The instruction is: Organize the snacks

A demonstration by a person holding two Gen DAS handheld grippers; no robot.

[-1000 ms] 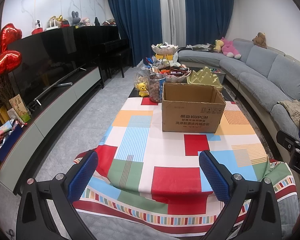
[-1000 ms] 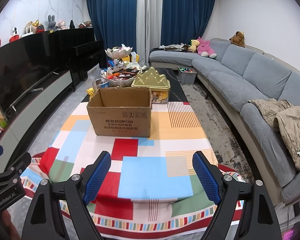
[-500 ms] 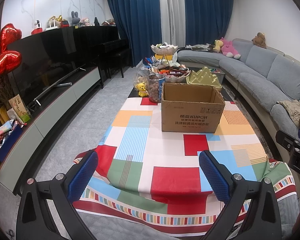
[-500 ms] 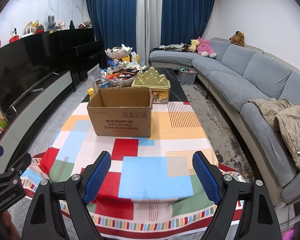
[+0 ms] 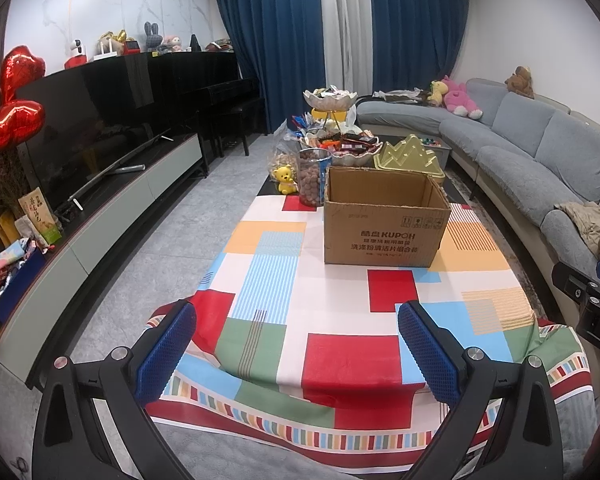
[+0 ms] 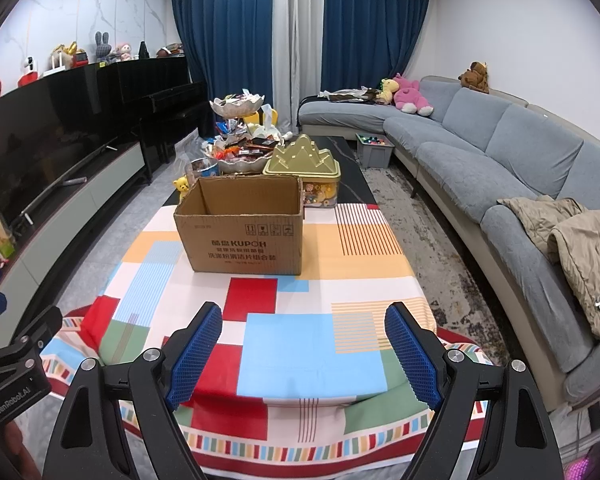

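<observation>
Both your grippers hang off the tabletop's (image 6: 284, 344) near edge, left gripper (image 5: 296, 350) and right gripper (image 6: 304, 354) with jaws spread wide, nothing between them. The snacks (image 6: 240, 150) sit heaped at the far end, behind the open cardboard box (image 6: 240, 228). Reach across and you may clip the box's rim or shove it along the cloth. The tiered bowls (image 5: 330, 98) look easy to topple.

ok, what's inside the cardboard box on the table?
Cardboard box is open-topped; only bare inner walls show, nothing above the rim. Its floor is hidden by the front wall in both wrist views, so low-lying contents can't be ruled out.
</observation>
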